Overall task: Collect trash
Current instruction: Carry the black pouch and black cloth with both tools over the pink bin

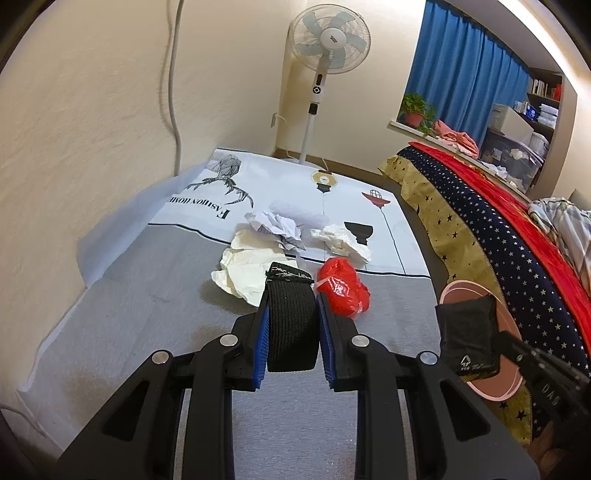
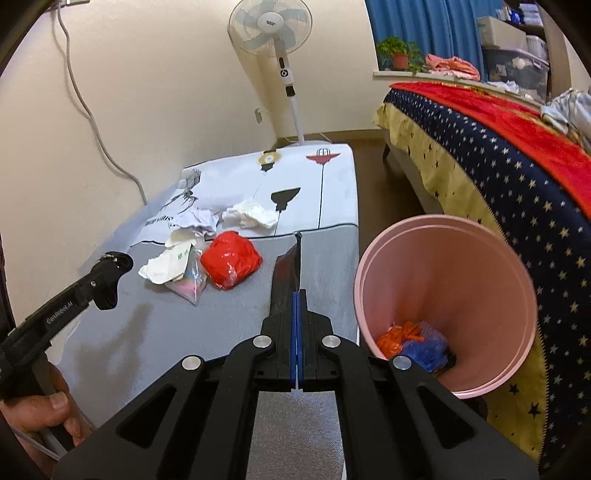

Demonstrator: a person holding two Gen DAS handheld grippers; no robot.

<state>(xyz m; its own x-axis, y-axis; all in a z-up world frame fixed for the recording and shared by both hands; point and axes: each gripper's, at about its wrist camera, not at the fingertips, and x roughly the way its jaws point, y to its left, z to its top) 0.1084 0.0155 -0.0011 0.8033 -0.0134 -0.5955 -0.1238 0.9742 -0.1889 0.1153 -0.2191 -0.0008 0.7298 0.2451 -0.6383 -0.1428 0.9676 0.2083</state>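
Note:
My left gripper (image 1: 291,295) is shut on a black woven strap (image 1: 291,325), held above the grey table cover; it also shows in the right wrist view (image 2: 110,269). My right gripper (image 2: 297,291) is shut on a flat black packet (image 2: 286,269), seen in the left wrist view (image 1: 465,339) over the pink bin (image 1: 508,332). The pink bin (image 2: 461,266) stands right of the table, with orange and blue trash (image 2: 417,343) inside. On the table lie a red plastic bag (image 2: 231,258), crumpled white papers (image 2: 251,216) and a clear small bag (image 2: 188,284).
A standing fan (image 2: 271,33) is behind the table by the wall. A bed with a starred navy and red cover (image 2: 517,177) runs along the right, close to the bin. A grey cable (image 2: 92,122) hangs on the left wall. The table's white printed cloth (image 2: 236,177) covers its far half.

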